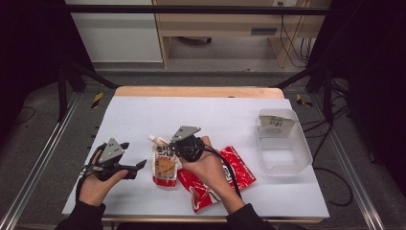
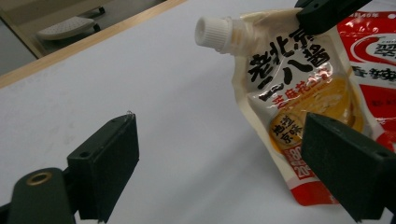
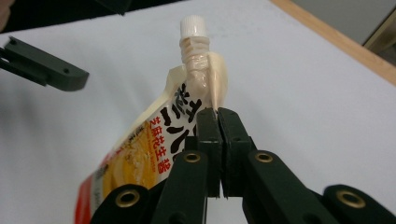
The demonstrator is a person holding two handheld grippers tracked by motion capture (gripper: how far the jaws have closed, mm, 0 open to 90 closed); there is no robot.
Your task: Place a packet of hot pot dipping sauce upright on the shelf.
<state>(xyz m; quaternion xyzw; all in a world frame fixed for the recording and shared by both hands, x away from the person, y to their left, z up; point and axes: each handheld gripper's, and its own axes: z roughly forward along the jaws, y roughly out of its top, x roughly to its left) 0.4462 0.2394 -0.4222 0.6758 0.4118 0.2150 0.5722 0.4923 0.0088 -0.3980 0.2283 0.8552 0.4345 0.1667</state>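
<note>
On the white-covered table (image 1: pixel 143 120) with its wooden far edge, the right gripper (image 3: pixel 217 116) has its two black jaws pressed together on the top edge of a cream and orange spouted sauce pouch with a white screw cap (image 3: pixel 154 149), pinching the film just beside the neck. In the right gripper view the cap points to about twelve o'clock and the pouch hangs away toward seven o'clock, its upper end raised off the table. In the high view this gripper (image 1: pixel 178 146) sits near the table's middle, with the pouch (image 1: pixel 164 167) at about seven o'clock from it.

A red and white flat foil packet (image 1: pixel 239 175) lies just beside the pouch, at about four o'clock from the right gripper, partly under the right hand (image 1: pixel 208 165).

The left gripper (image 2: pixel 219 154) stands wide, nothing between its jaws; the pouch (image 2: pixel 289 93) lies beyond them at about one o'clock. In the high view it (image 1: pixel 136 168) is at nine o'clock from the pouch.

A clear plastic rectangular tub (image 1: pixel 282 141) stands well apart at three o'clock.
</note>
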